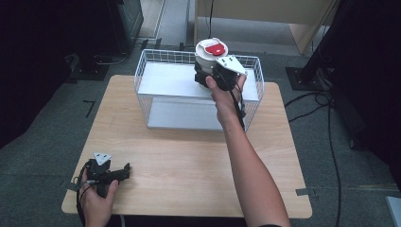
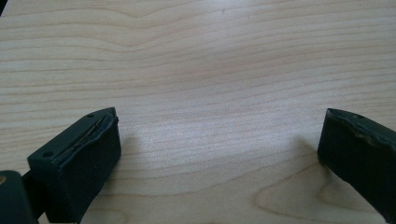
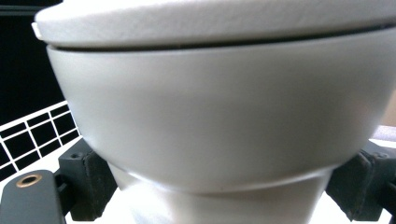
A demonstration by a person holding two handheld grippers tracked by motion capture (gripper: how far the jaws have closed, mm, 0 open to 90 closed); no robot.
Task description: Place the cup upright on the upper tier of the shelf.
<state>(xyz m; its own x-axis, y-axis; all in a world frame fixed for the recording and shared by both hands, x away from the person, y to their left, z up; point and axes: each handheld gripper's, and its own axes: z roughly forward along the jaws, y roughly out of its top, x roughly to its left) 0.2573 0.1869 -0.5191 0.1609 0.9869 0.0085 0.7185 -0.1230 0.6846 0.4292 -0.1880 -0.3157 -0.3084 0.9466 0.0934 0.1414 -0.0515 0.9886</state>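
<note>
Two jaws of the right gripper (image 1: pixel 213 78) pinch the upright white container (image 1: pixel 209 56), red-marked lid upward, over the wire basket (image 1: pixel 142 71); the left gripper (image 2: pixel 219 140) rests spread on the table (image 1: pixel 189 161).

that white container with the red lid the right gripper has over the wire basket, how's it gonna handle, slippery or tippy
Probably somewhat slippery: the white container has a smooth, glossy wall. It widens upward above the right gripper, so the flare may help stop it sliding down. It looks rigid, not floppy. It is taller than wide in the high view, so it could tip if set down carelessly in the wire basket.

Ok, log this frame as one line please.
right gripper: shut on white container, at wire basket | left gripper: open, idle on table
</note>
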